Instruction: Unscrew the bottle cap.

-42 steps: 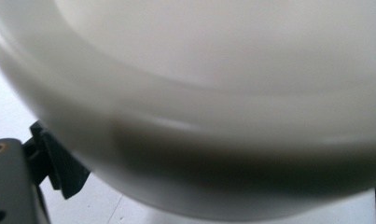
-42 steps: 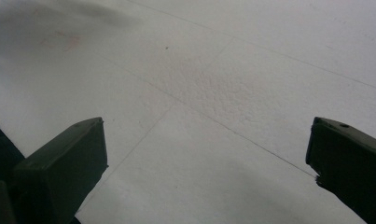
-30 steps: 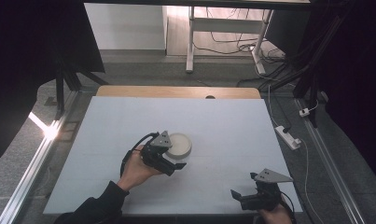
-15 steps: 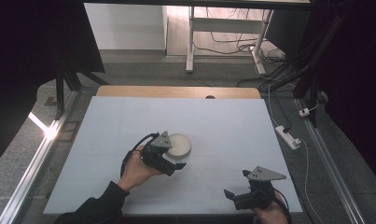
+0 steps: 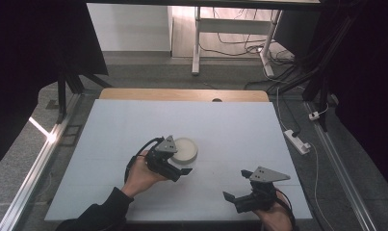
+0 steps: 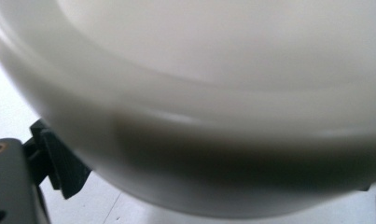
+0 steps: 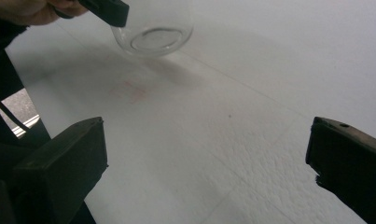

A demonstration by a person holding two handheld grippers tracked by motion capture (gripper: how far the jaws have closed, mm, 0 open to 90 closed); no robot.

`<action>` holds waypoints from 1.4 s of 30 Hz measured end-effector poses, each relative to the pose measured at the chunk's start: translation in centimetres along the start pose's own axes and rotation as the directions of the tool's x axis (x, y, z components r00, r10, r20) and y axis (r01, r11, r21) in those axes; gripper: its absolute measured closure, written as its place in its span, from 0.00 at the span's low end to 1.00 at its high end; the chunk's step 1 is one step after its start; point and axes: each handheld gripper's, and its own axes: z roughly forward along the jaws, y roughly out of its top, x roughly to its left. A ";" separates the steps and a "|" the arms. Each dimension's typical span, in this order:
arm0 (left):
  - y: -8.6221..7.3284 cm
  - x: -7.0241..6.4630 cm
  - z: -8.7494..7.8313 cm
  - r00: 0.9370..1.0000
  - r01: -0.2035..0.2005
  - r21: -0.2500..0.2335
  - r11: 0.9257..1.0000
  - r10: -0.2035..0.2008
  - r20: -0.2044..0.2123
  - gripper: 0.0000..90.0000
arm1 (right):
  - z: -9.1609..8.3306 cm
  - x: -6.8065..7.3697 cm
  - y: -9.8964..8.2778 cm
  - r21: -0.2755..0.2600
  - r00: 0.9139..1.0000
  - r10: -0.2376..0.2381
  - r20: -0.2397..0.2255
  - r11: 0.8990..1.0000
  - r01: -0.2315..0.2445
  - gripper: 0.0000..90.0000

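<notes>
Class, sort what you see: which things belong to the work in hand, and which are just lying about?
In the job:
white bowl
left gripper, at the bowl
right gripper, open

Lying about:
power strip on the floor
cables behind the table

My two black jaws on the right gripper [image 7: 206, 163] frame a plain white table sheet [image 5: 239, 130] with a faint pinkish smudge and a fine pebbled grain. The round, shallow bowl [image 5: 184, 149] is creamy white from above, glassy and see-through in my right gripper view. My left gripper [image 5: 174, 166] is black with a grey plate. Beyond the sheet runs a tan wooden edge [image 5: 182, 94].
</notes>
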 end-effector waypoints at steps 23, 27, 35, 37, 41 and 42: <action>-0.1 -0.4 0.2 1.000 -0.010 0.000 1.000 0.010 0.019 0.08 | 2.7 0.7 3.6 -0.007 0.996 -0.039 -0.086 0.999 0.038 0.00; -0.1 -0.5 0.3 1.000 -0.010 -0.002 1.000 0.010 0.017 0.08 | 3.3 0.9 4.2 0.000 0.996 -0.038 -0.083 0.999 0.038 0.00; -0.2 -0.5 0.3 1.000 -0.011 -0.004 1.000 0.011 0.020 0.08 | 4.3 1.7 5.8 -0.013 0.996 -0.051 -0.077 0.999 0.050 0.00; -0.2 -0.5 0.4 1.000 -0.012 -0.003 1.000 0.012 0.021 0.08 | 4.7 1.9 6.3 -0.013 0.995 -0.063 -0.081 0.998 0.062 0.00; -0.2 -0.6 0.4 1.000 -0.018 -0.004 1.000 0.018 0.023 0.08 | 5.4 2.2 7.1 -0.010 0.992 -0.077 -0.095 0.997 0.077 0.00; -0.2 -0.7 0.4 0.999 -0.021 -0.007 1.000 0.021 0.024 0.08 | 5.6 2.3 7.3 -0.011 0.992 -0.075 -0.101 0.997 0.075 0.00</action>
